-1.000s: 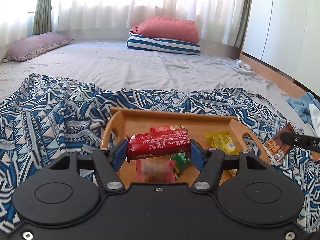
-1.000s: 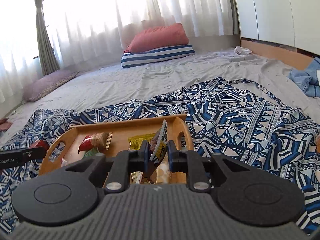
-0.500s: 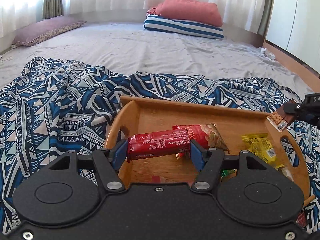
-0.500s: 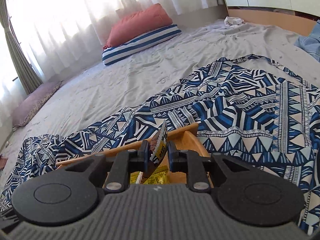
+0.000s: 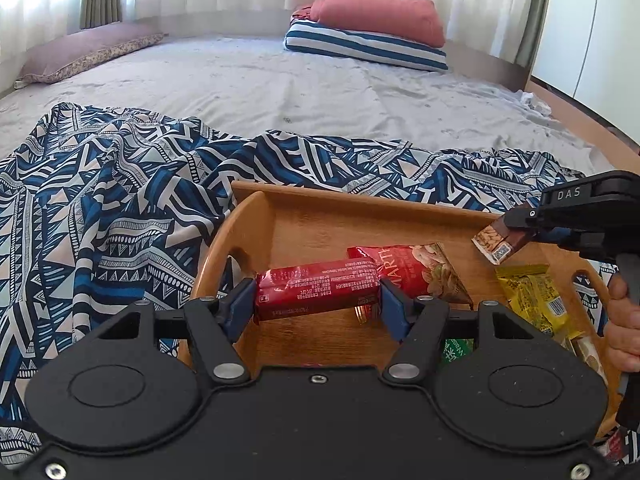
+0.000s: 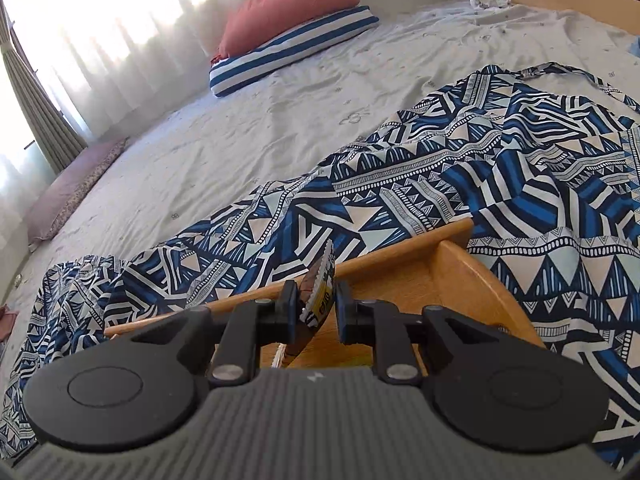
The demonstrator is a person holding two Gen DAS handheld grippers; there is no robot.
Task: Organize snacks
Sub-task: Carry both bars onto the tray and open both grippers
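Observation:
My left gripper (image 5: 318,300) is shut on a red snack bar (image 5: 316,290) and holds it crosswise over the left part of the wooden tray (image 5: 304,208). In the tray lie a red nut packet (image 5: 416,268), a yellow packet (image 5: 532,300) and a green packet (image 5: 456,350). My right gripper (image 6: 316,308) is shut on a brown almond bar (image 6: 318,296), held on edge above the tray's right end (image 6: 460,264). In the left wrist view the right gripper (image 5: 516,222) holds that bar (image 5: 496,242) over the tray's far right corner.
The tray sits on a blue-and-white patterned cloth (image 5: 120,200) spread on a grey bed sheet (image 5: 280,80). A red pillow on a striped pillow (image 5: 368,36) lies at the back, a mauve pillow (image 5: 88,50) at the far left. Wooden floor and cabinets (image 5: 580,40) are at right.
Both grippers have moved forward over the tray with their snacks still held. The right gripper now sits closer over the tray's right end.

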